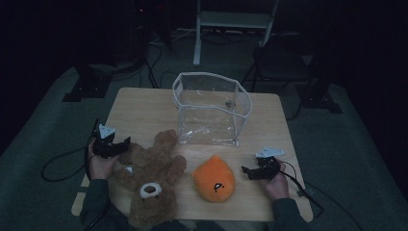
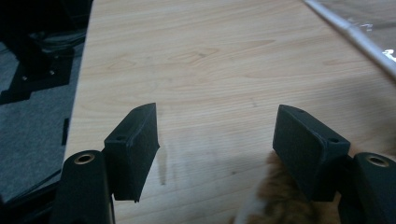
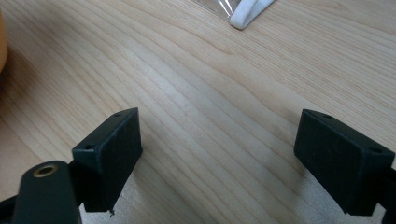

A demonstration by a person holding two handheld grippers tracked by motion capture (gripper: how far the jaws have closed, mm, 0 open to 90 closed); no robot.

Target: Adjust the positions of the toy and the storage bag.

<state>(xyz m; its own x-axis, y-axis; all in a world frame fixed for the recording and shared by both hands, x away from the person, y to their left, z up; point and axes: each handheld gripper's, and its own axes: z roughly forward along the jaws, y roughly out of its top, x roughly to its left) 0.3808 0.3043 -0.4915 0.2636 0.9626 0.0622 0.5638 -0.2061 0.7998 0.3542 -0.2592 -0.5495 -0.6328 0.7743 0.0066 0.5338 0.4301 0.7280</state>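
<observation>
**Fingers apart on both sides, nothing held**

The fingers [image 2: 133, 147] of the left gripper [image 1: 115, 146] stand wide apart over bare wood, nothing between them — a tuft of brown and white fur shows just under the right-hand one in the left gripper view. That fur belongs to the teddy bear [image 1: 149, 175], which lies on its back at the near left of the table [image 1: 139, 103], touching or just beside the left gripper. The right gripper [image 1: 255, 171] rests at the near right, its fingers [image 3: 109, 144] also spread over bare wood. The orange plush [image 1: 215, 179] sits between bear and right gripper, close to the latter. The clear bag [image 1: 211, 108] stands open farther back, mid-table.
</observation>
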